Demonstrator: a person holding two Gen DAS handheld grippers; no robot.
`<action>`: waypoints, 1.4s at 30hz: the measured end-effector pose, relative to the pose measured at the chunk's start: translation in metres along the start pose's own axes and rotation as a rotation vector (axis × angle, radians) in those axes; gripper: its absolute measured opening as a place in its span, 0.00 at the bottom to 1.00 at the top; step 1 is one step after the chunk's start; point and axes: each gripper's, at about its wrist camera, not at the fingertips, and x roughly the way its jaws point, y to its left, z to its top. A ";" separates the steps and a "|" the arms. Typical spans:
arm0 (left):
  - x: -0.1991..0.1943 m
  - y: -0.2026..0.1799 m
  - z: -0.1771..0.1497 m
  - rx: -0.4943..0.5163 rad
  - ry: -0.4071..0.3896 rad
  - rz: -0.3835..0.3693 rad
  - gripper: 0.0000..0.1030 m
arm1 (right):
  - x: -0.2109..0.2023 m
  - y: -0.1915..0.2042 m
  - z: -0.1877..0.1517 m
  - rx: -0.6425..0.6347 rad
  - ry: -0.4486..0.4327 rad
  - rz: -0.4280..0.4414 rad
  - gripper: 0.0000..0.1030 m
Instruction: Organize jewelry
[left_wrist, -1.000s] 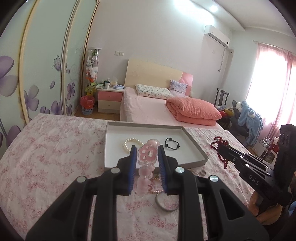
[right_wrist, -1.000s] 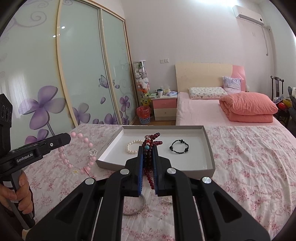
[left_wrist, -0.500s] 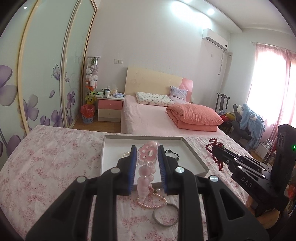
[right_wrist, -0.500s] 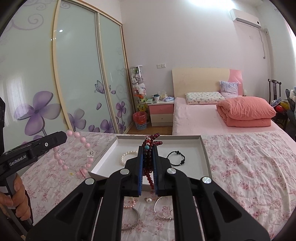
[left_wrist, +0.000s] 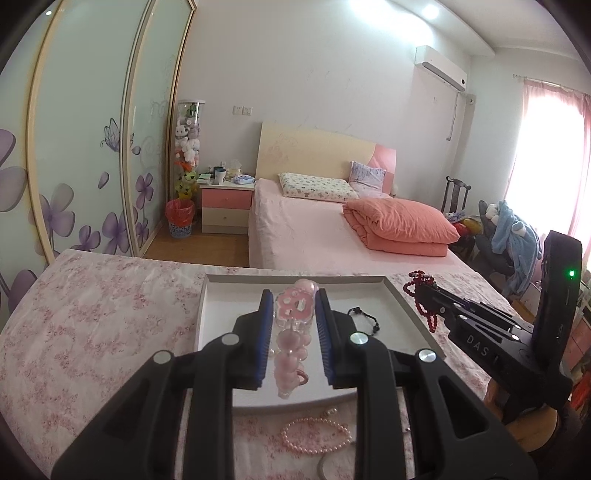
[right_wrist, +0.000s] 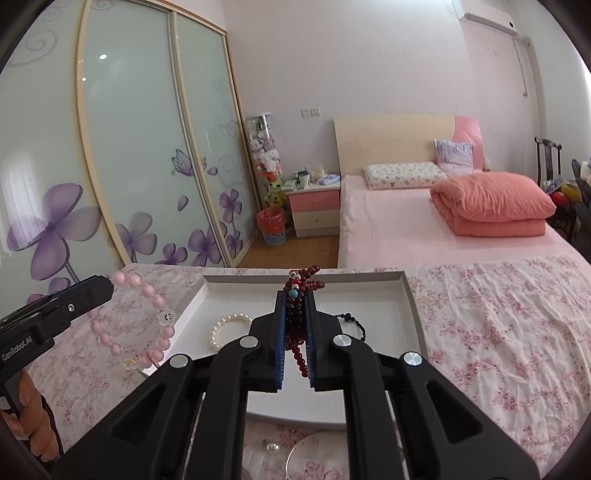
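Left wrist view is showing the left gripper (left_wrist: 293, 325) clamping narrowly on a pink beaded bracelet with a flower charm (left_wrist: 291, 339), the loop dangling between the blue pads at lower centre of the frame, over the shallow white cardboard tray (left_wrist: 406, 306). Pinching one section appears to be letting the remainder hang free, so it can probably be lowered into the tray without snagging. At the right edge, the right gripper (left_wrist: 424, 291) is gripping a dark red beaded strand (left_wrist: 421, 306), hanging just beyond the tray's right rim.

Right wrist view is confirming this: its jaws are pressing tightly together on the red beads at centre frame. Inside the tray, a white pearl bracelet (right_wrist: 225, 328) is lying left of centre and a black beaded bracelet (right_wrist: 354, 325) right of centre, apart from each other, seemingly to keep pieces from tangling. On the pink floral bedspread (right_wrist: 498, 332), at the bottom of the frames, a pink pearl strand (left_wrist: 314, 437), a thin silver bangle (right_wrist: 306, 454) and a small pearl earring (right_wrist: 271, 446) are waiting unsorted.
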 end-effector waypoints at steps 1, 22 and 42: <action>0.007 0.002 0.001 -0.003 0.005 0.006 0.23 | 0.006 -0.002 0.000 0.002 0.008 -0.003 0.10; 0.080 0.015 -0.008 -0.017 0.111 0.026 0.28 | 0.059 -0.015 -0.008 0.015 0.124 -0.040 0.27; 0.025 0.033 -0.036 -0.073 0.126 0.023 0.45 | -0.002 -0.037 -0.040 0.063 0.136 -0.067 0.49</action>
